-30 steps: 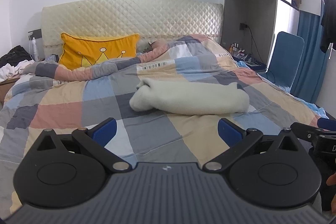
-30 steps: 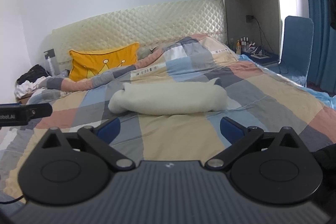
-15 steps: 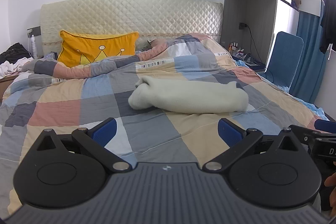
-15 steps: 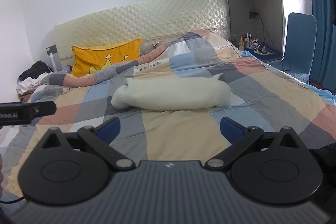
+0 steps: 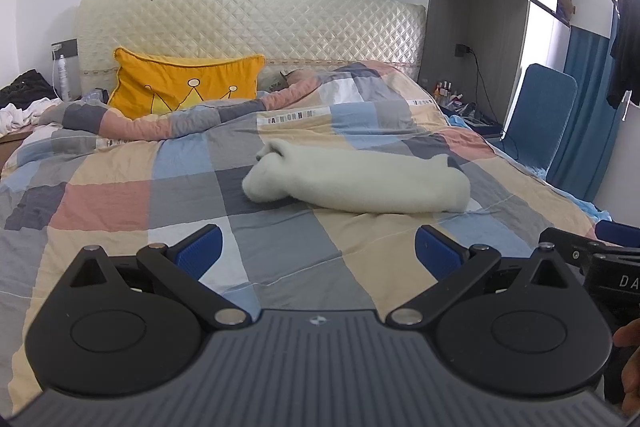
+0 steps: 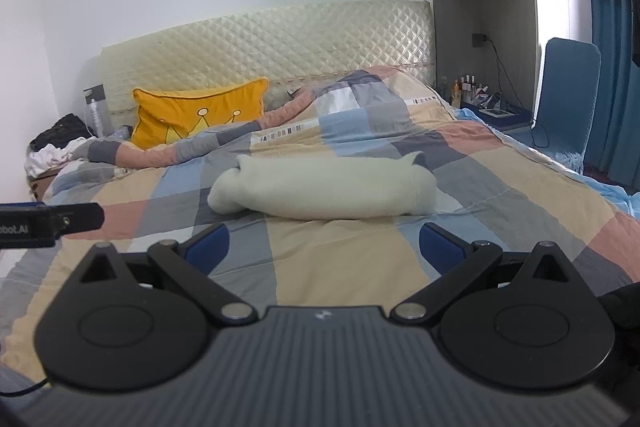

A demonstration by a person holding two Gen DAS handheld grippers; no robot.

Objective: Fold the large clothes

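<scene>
One cream fleece garment, folded into roll. One patchwork checked quilt. One yellow cushion with crown print. One cream quilted headboard. One blue chair. Two black grippers with blue fingertip pads: left gripper, right gripper.

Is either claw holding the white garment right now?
No. Both the left claw and right claw are open, short of the garment.
</scene>
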